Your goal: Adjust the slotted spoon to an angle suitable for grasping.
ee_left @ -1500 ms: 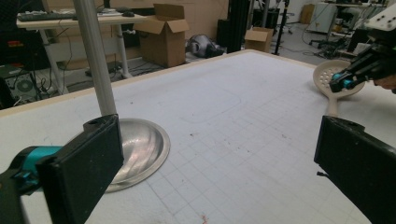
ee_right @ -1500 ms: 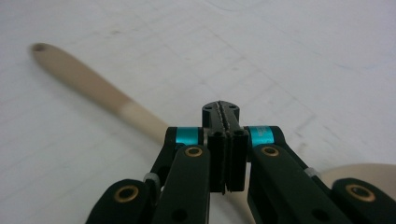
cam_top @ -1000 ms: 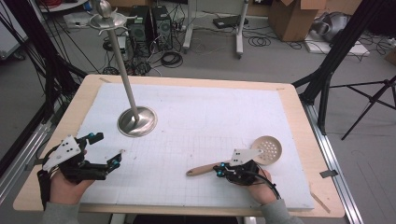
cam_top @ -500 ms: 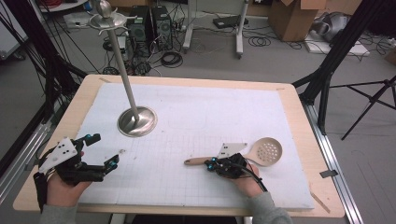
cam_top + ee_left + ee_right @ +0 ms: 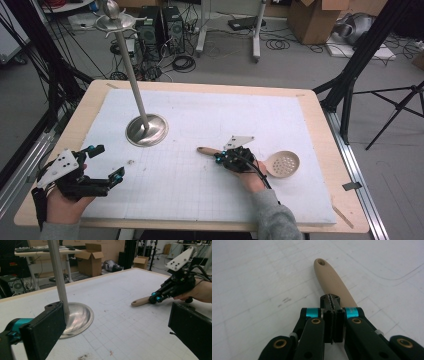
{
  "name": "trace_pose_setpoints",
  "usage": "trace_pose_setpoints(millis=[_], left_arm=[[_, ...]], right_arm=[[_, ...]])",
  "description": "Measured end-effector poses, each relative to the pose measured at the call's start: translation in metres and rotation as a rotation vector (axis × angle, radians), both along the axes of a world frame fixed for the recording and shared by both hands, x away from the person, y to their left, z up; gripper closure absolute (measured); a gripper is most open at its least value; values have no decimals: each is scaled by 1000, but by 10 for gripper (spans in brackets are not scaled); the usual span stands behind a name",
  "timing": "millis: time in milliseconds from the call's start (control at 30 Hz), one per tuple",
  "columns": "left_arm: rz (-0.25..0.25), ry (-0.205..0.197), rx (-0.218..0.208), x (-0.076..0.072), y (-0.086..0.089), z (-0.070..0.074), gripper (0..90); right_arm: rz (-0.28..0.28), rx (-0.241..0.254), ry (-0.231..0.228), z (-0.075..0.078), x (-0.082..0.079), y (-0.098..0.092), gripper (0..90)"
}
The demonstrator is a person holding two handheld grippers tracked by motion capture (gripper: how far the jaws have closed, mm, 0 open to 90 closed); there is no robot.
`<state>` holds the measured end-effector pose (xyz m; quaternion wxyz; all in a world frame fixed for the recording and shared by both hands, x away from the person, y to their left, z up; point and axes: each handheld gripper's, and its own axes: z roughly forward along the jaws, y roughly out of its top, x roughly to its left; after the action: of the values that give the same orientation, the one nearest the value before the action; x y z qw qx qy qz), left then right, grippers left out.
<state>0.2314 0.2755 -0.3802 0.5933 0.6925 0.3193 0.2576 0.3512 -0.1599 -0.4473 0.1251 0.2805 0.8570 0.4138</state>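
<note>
Desk seen from above, w/ a white gridded mat (image 5: 200,125) on top. Landmark: a tall metal stand (image 5: 146,129) w/ a round base, toward the mat's left rear.

A slotted spoon (image 5: 282,164), beige, lies flat on the mat to the right of the stand & nearer the person; its perforated bowl is at the far-right end, and the handle tip (image 5: 322,263), w/ a hanging hole, points back toward the stand's base.

Right gripper (image 5: 226,158) sits over the handle, approx. mid-length. In the right gripper view its fingers (image 5: 329,306) are pressed together w/ no gap, directly above the handle; whether they pinch it or just rest on it can't be told.

Left gripper (image 5: 106,164) is in front of the stand, near the desk's left front corner, fingers (image 5: 45,331) spread wide & empty, aimed at the stand's base.

Handling, as a judgement: spoon looks light, stiff, prob. plastic or wood, smooth so a bit slippery. Not fragile. Best hold is on the handle where it's widest, near the middle; bowel-end weight is small, so little tipping expected. Bowl is too broad & curved for a firm pinch.
</note>
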Motion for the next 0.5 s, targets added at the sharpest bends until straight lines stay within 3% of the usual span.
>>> trace_pose_setpoints(millis=[500], left_arm=[[12, 0, 0, -5, 4, -1, 18]], right_arm=[[-118, -13, -5, 0, 34, 1, 900]])
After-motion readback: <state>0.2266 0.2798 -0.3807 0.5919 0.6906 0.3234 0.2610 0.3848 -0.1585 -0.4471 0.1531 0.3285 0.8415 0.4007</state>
